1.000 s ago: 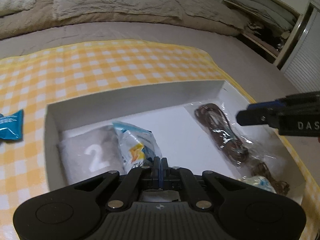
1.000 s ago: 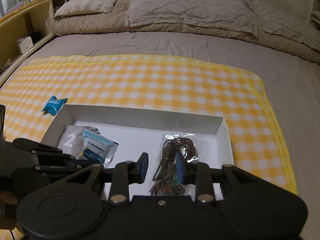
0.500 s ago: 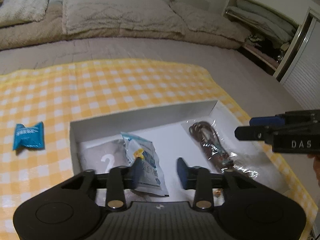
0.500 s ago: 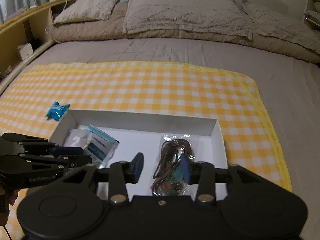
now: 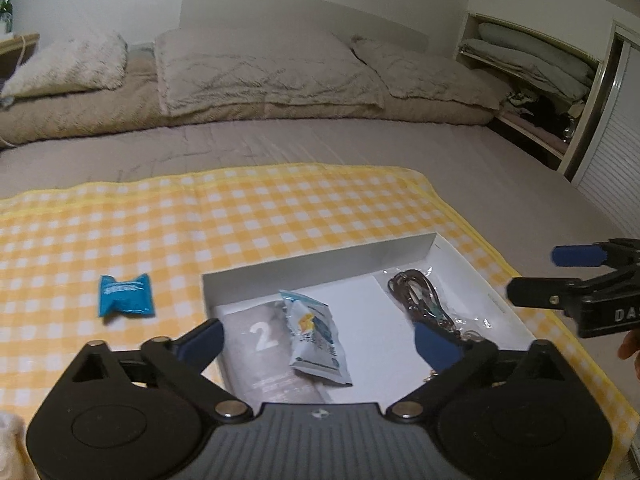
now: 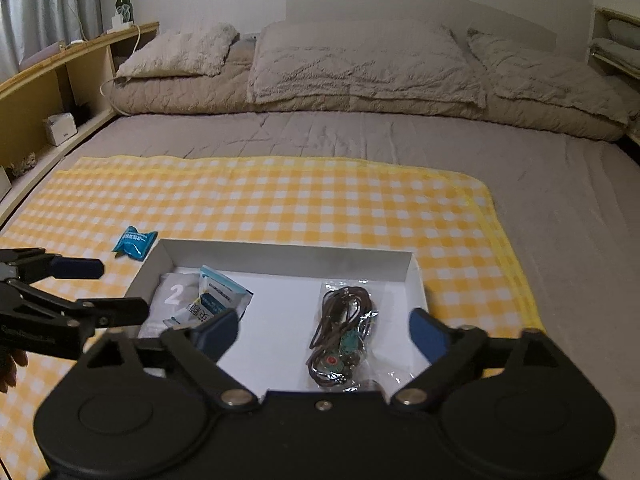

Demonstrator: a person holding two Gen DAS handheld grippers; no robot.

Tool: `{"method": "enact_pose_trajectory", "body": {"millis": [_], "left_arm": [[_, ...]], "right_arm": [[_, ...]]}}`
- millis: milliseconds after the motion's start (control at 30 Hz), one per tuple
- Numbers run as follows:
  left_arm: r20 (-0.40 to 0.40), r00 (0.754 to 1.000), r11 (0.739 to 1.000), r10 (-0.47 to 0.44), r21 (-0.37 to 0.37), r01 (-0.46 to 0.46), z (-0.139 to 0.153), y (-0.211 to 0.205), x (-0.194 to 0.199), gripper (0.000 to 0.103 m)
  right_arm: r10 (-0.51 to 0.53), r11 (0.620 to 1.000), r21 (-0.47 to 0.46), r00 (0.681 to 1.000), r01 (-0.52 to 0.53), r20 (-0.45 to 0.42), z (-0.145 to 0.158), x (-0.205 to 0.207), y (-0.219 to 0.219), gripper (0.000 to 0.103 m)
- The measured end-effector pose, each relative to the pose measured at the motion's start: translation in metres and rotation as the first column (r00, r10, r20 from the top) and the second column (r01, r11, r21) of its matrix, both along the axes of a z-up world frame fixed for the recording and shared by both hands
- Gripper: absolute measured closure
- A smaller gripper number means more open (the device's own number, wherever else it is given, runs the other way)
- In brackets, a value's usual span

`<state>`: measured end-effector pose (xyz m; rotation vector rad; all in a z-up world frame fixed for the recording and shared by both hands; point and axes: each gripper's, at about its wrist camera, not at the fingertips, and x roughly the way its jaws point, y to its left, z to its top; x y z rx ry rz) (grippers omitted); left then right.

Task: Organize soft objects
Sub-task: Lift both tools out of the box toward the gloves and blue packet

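A white open box [image 5: 320,262] [image 6: 280,254] lies on a yellow checked cloth [image 5: 200,208] [image 6: 280,200] on the bed. In it lie a grey packet marked 2 [image 5: 256,340] [image 6: 172,294], a light blue and white pouch [image 5: 316,336] [image 6: 222,292] and a clear bag of brown cord [image 5: 424,304] [image 6: 340,332]. A small blue packet [image 5: 126,290] [image 6: 134,240] lies on the cloth left of the box. My left gripper [image 5: 320,340] is open and empty above the box's near side. My right gripper [image 6: 320,330] is open and empty, also near the box.
Grey pillows [image 6: 360,60] and a folded duvet lie at the head of the bed. A wooden shelf [image 6: 60,80] runs along the left, with a green bottle [image 6: 122,0]. A closet with bedding [image 5: 540,68] stands at the right.
My left gripper has let go of the light blue pouch in the box, opened wide and drawn back. My right gripper has opened wider and also pulled back.
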<state>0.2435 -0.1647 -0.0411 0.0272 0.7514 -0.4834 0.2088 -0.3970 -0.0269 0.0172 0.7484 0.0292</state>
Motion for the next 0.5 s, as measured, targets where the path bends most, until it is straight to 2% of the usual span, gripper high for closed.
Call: {"method": "enact_pose_trajectory", "body": {"millis": [267, 500], "left_arm": [[0.040, 0.997, 0.998, 0.059, 0.018, -0.059, 0.015, 0.026, -0.014, 0.000], [0.078, 0.989, 0.992, 0.125, 0.022, -0.127, 0.031, 0.061, -0.025, 0.000]], "right_arm": [[-0.031, 0.999, 0.010, 0.998, 0.030, 0.049, 0.009, -0.020, 0.002, 0.000], [-0.039, 0.999, 0.033, 0.997, 0.037, 0.073, 0.014, -0.020, 0.013, 0.000]]}}
